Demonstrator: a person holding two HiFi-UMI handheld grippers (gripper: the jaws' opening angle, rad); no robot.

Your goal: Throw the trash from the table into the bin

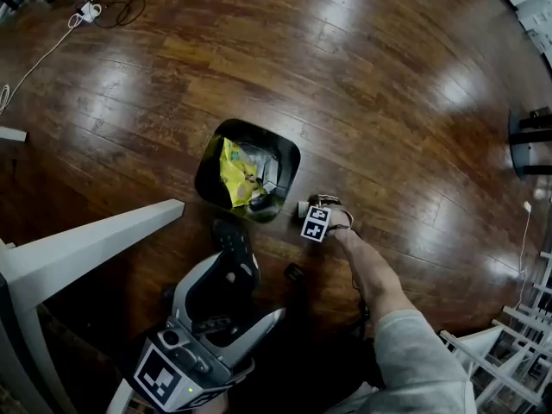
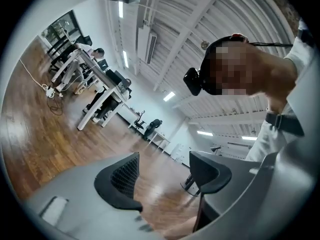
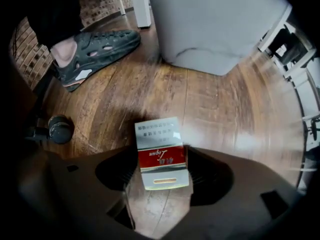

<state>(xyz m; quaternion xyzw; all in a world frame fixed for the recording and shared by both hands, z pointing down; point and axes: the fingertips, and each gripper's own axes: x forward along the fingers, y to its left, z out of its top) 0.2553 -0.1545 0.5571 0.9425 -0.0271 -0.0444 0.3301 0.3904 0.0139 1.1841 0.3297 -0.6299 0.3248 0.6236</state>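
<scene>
cigarette pack (image 3: 161, 154) lies flat on the floor, lower middle of frame, just beside the bin (image 1: 291, 164), so i judge it needs lifting in. my right gripper (image 3: 159, 170) points down, jaws wide astride it, not pinching. left gripper (image 2: 165, 176) wide, empty.

Around the bin (image 1: 290, 158), glossy black at its rim, the wooden floor (image 1: 362, 102) is polished and shiny, a crinkled, shiny yellow wrapper (image 1: 235, 172) lies inside it, a smooth card cigarette pack (image 3: 161, 151) just beside it, and a matt, rubbery, perforated shoe (image 3: 95, 49) near it.
</scene>
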